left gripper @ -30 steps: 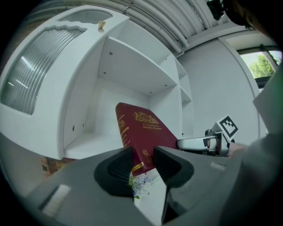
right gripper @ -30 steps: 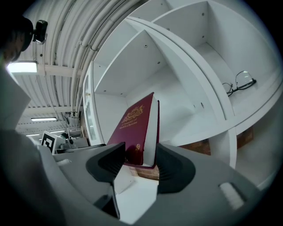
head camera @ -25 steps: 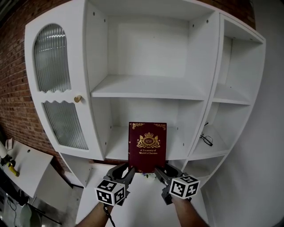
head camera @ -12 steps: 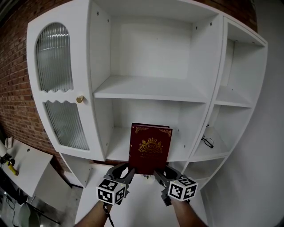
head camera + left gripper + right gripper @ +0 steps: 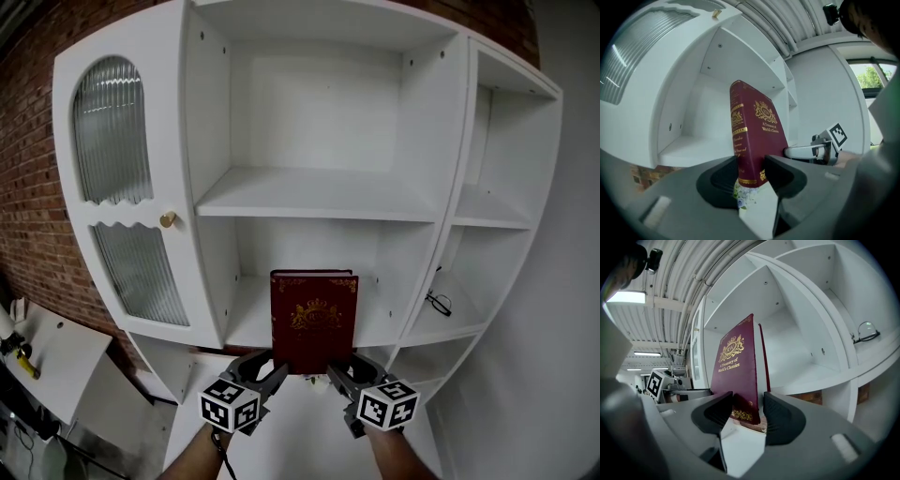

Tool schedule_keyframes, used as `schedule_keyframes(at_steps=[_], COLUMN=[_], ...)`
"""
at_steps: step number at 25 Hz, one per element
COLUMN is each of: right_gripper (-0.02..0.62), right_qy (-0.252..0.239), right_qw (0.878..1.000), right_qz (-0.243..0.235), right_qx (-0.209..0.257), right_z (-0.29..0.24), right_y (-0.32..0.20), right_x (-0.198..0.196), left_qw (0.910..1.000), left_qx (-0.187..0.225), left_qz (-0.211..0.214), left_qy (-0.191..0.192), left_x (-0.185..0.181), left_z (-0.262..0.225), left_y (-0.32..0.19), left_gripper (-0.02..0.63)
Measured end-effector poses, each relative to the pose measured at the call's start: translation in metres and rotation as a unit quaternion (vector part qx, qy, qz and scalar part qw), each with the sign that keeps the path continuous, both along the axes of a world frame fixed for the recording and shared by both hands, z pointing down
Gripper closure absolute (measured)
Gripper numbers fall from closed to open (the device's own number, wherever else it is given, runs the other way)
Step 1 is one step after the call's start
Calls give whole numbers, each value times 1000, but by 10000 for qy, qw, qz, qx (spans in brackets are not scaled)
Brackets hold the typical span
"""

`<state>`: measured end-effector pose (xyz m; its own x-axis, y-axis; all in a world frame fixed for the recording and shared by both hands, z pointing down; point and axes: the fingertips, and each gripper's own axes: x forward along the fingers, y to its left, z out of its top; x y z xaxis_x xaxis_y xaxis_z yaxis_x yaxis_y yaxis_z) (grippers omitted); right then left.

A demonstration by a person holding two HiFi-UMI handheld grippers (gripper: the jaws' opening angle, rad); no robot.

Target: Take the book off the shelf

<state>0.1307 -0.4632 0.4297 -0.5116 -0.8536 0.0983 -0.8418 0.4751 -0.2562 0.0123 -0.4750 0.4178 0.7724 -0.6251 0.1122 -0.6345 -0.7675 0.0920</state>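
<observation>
The dark red book (image 5: 314, 321) with gold print stands upright. The left hand-held gripper (image 5: 266, 364) pinches its 7 o'clock corner, the right hand-held gripper (image 5: 339, 366) its 5 o'clock corner.

Industrial hall: brick wall (image 5: 37, 187), corrugated ceiling (image 5: 778, 18)

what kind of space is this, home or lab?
Likely a lab or workshop hall dressed as a home: a white shelf cabinet stands against a bare brick wall, with exposed ceiling pipes and strip lights overhead.
</observation>
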Motion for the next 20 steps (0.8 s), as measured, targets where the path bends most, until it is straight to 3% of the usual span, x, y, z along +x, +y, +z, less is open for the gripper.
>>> schedule_keyframes(at_steps=[7, 20], right_gripper=[377, 382], right_qy=[78, 283], right_qw=[9996, 9975], right_qz=[78, -8], right_qx=[261, 653], right_z=[-7, -24], right_y=[4, 46], right_x=[0, 1], left_qw=[9996, 9957], left_qx=[88, 665], left_qz=[-249, -649], left_qy=[116, 15], left_x=[-1, 0], left_z=[-3, -19], left_y=[2, 46], left_gripper=[443, 456])
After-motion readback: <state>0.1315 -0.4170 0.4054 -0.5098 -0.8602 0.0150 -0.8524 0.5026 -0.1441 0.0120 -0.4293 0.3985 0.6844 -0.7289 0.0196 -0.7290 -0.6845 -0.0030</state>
